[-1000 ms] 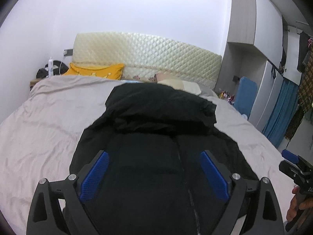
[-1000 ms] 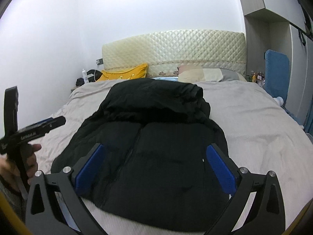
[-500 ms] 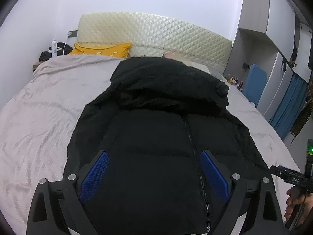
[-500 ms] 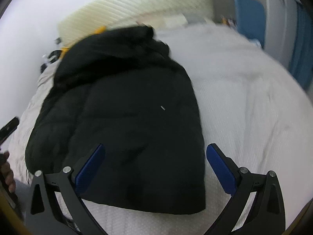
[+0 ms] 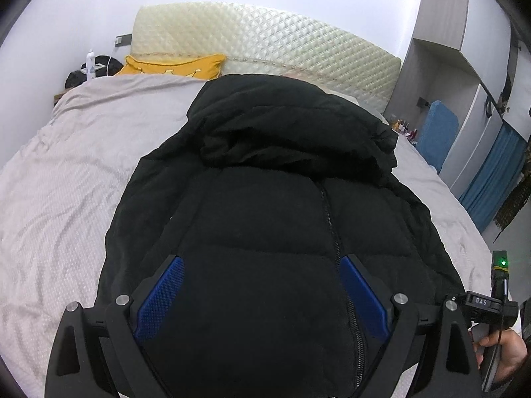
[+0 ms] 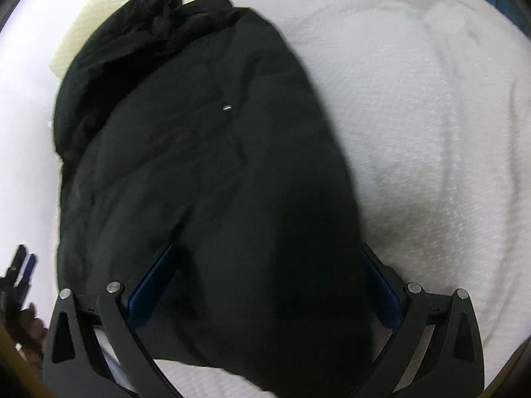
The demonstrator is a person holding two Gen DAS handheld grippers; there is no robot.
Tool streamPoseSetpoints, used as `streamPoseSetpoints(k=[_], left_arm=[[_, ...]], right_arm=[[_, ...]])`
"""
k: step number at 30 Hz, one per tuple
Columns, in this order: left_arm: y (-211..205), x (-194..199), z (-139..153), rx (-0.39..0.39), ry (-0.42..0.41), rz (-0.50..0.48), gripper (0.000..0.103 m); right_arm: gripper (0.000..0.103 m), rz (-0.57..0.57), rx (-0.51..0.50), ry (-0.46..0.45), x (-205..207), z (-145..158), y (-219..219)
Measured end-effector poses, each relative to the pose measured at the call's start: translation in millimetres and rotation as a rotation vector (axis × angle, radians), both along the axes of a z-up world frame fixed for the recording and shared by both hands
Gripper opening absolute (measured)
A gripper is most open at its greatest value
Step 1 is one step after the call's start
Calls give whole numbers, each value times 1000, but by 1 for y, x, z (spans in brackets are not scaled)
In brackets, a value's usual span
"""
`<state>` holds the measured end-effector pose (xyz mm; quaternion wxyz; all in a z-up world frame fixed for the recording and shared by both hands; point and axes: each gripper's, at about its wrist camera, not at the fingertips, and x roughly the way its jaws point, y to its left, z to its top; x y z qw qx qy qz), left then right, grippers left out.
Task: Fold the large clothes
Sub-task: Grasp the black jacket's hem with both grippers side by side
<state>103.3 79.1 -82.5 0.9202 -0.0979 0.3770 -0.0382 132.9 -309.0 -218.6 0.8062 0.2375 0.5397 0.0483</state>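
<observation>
One black puffer jacket (image 5: 275, 232) lies front up on the grey bed cover (image 5: 59, 179), hood toward the quilted headboard (image 5: 265, 43), zip running down the middle. Left gripper (image 5: 260, 293) hangs low over the jacket's lower front, pointing toward the hood, two blue pads spread wide, nothing between them but fabric below. Right gripper (image 6: 262, 285) is tipped steeply down over the jacket's hem on its side, jaws also wide apart; contact with the cloth can't be told, view blurred. One hand (image 5: 501, 348) grips the right gripper's handle at the left view's far right edge. One yellow pillow (image 5: 176, 64) by the headboard.
</observation>
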Motion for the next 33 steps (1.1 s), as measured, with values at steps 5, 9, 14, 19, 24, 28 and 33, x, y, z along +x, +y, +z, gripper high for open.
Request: streamPoseSetpoints(k=[5,9,14,19,24,28,33], left_arm=[[5,1,-1,-17,18,-2,95],[11,1,-1,-24,37,5,95],[24,1,6,-12,56,24,95],[44,2,14,12,92,23,95],[78,9,10,-27,186,43,95],[105,15,-2,-82,250,78,95],[132,18,-28,-207,329,139,95]], right_arm=[[99,15,107,-107,-12,25,1],[89,29,126,-161,-20,37,-1],[85,41,126,-206,-29,54,-3],[86,86,146,-234,-33,59,3],[87,125,220,-259,-30,57,3],[95,120,183,-220,-22,45,7],[99,43,70,-76,-8,12,-1]])
